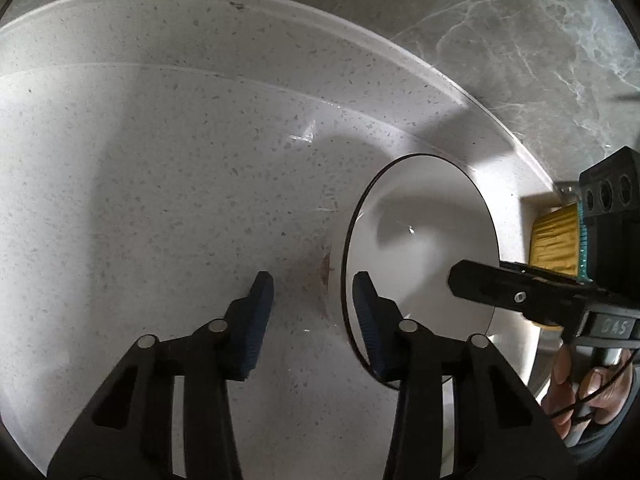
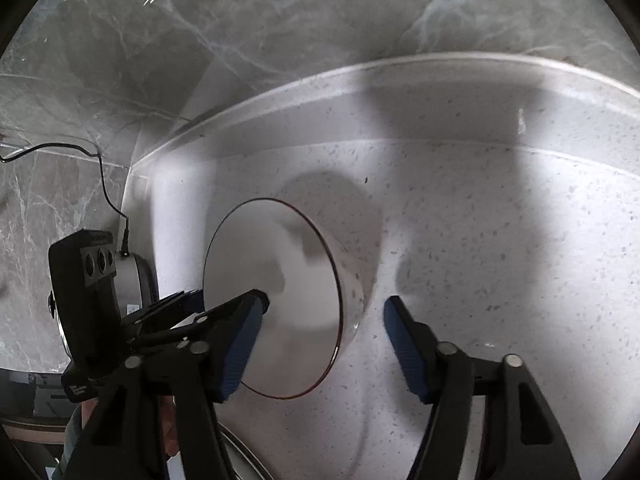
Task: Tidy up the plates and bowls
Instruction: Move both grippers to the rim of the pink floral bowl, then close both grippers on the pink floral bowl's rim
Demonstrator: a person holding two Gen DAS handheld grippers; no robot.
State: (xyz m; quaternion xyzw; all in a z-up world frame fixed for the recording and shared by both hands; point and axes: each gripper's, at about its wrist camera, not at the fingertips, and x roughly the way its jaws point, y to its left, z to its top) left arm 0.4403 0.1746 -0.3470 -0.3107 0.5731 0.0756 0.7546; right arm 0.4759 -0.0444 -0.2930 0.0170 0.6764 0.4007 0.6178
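Note:
A white bowl [image 1: 420, 248] with a thin dark rim stands on the speckled white counter [image 1: 160, 200]. My left gripper [image 1: 314, 316] is open and straddles the bowl's left rim. One pad is inside the bowl and the other stands clear outside its wall. In the right wrist view the same bowl [image 2: 280, 280] has my right gripper [image 2: 326, 340] open across its right rim. Its left pad is inside and its right pad is apart from the wall. One right finger [image 1: 476, 280] reaches over the bowl from the right.
A yellow sponge-like thing [image 1: 554, 240] lies behind the right gripper at the counter's end. Grey marble wall [image 2: 280, 40] rises behind a low raised counter edge [image 2: 360, 68]. A black cable [image 2: 104, 184] runs to the left tool. A hand [image 1: 576, 384] grips the right tool.

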